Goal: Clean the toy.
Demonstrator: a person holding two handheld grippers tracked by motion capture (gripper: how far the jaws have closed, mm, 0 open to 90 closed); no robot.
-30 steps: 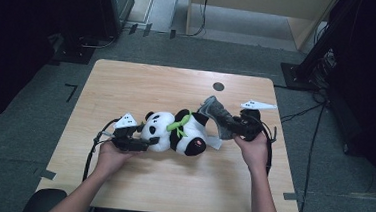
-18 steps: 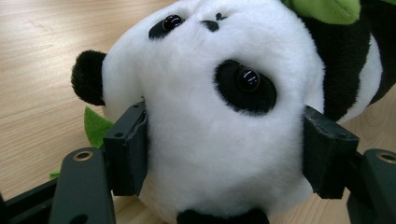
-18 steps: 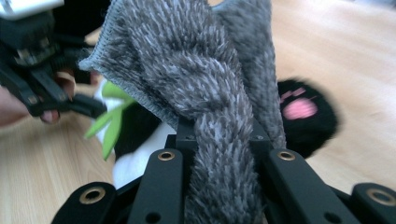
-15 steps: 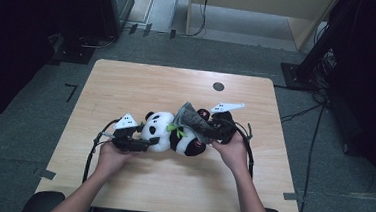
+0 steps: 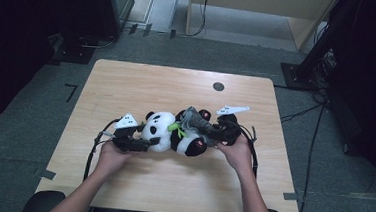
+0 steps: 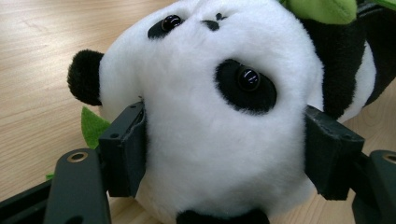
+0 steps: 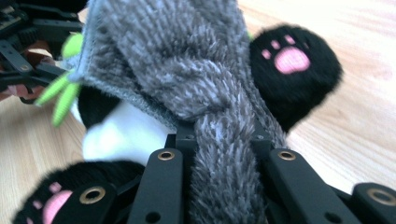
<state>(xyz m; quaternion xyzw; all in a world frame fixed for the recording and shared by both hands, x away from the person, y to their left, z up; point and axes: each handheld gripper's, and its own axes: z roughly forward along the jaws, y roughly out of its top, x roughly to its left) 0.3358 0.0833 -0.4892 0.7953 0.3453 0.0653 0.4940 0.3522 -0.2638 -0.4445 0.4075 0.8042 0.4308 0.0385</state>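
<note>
Left jaws clamped either side of the panda's head, right jaws pinched tight on grey knit cloth over its belly.

Lab, wooden table, dark rig stands, floor cables

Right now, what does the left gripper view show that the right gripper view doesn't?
Left gripper view: the panda's head with both eyes, pressed between the left tool jaws, plus one black ear.
Right gripper view: a grey knitted cloth pinched in the right tool and draped over the panda's body, with pink-padded black paws either side.
Both: the same panda toy, its green trim, and the wooden table.
</note>
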